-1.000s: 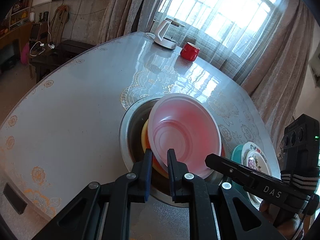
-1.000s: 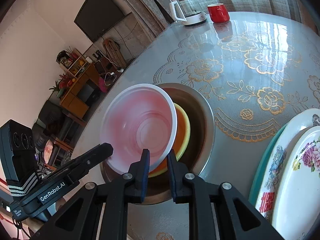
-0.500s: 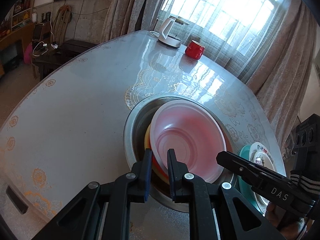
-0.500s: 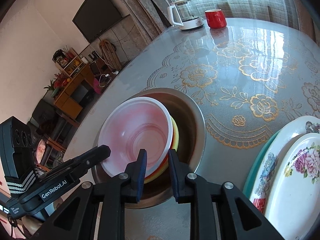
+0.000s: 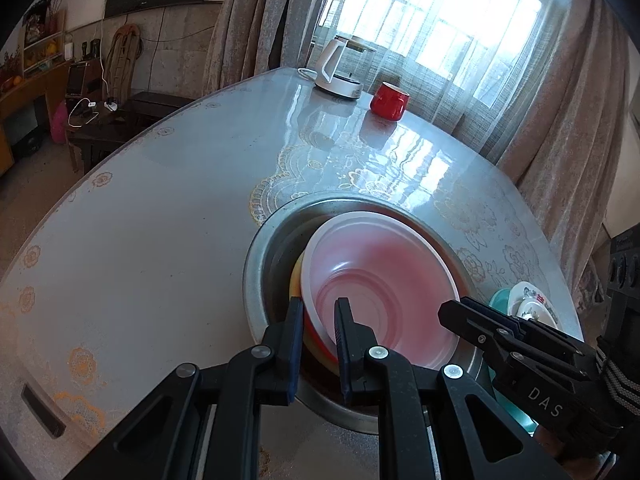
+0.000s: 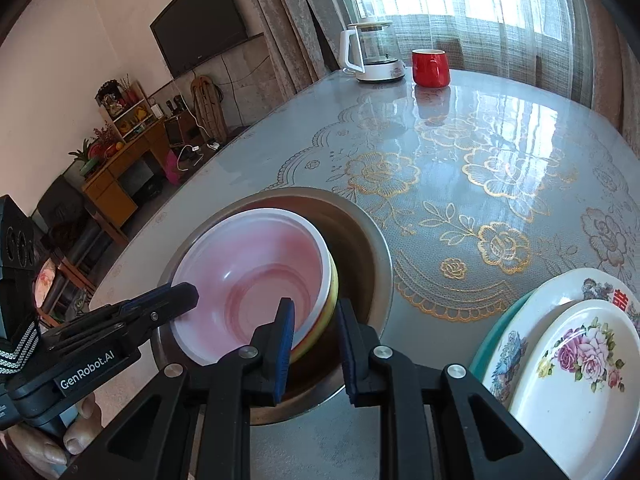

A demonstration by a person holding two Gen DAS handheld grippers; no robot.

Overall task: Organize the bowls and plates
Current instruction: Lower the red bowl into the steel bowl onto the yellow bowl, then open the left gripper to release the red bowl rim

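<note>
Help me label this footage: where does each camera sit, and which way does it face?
Left wrist: on the left tongs, looking down along them at the pink bowl whose rim they pinch; the right tongs enter from the right.
Right wrist: on the right tongs, facing the same bowl; the left tongs and fingers show at left.
Shared: bowl, metal basin, red mug, kettle.

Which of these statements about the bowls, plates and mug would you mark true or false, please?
1. The pink bowl sits in the metal basin. True.
2. The red mug stands inside the basin. False: it stands on the table beside the kettle.
3. The jaws of the left gripper straddle the pink bowl's rim. True.
4. The floral plates lie stacked in the basin. False: they lie on the table beside it.
</note>
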